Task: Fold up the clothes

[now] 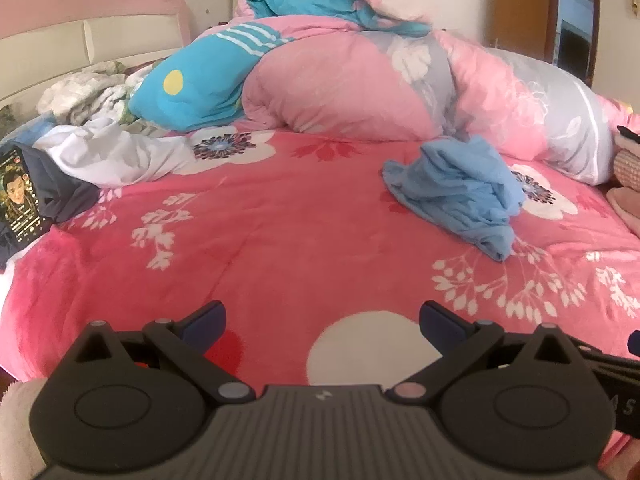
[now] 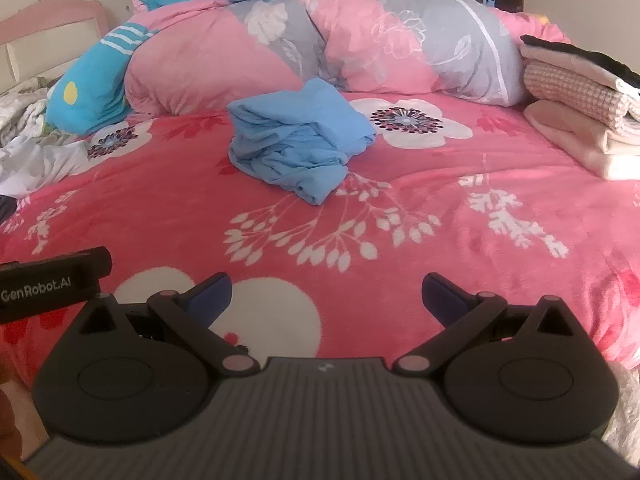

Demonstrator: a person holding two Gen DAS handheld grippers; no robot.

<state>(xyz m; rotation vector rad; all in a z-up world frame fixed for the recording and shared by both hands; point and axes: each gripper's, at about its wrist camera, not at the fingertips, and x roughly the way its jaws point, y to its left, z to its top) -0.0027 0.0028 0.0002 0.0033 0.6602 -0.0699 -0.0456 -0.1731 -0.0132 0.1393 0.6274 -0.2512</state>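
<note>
A crumpled light-blue garment (image 1: 456,192) (image 2: 296,144) lies in a heap on the pink flowered bedspread (image 1: 280,220) (image 2: 400,208), towards the far side of the bed. My left gripper (image 1: 322,322) hovers open over the near edge of the bed, well short of the garment and to its left, with nothing between its fingers. My right gripper (image 2: 326,294) is also open and empty above the near edge, with the garment straight ahead and slightly left. The other gripper's black body (image 2: 52,280) shows at the left of the right wrist view.
A big rolled pink, grey and blue quilt (image 1: 360,80) (image 2: 320,48) fills the back of the bed. Folded pink and white clothes (image 2: 584,108) are stacked at the right. White and dark clothes (image 1: 108,152) and a lit phone (image 1: 20,196) lie at the left by the headboard (image 1: 92,24).
</note>
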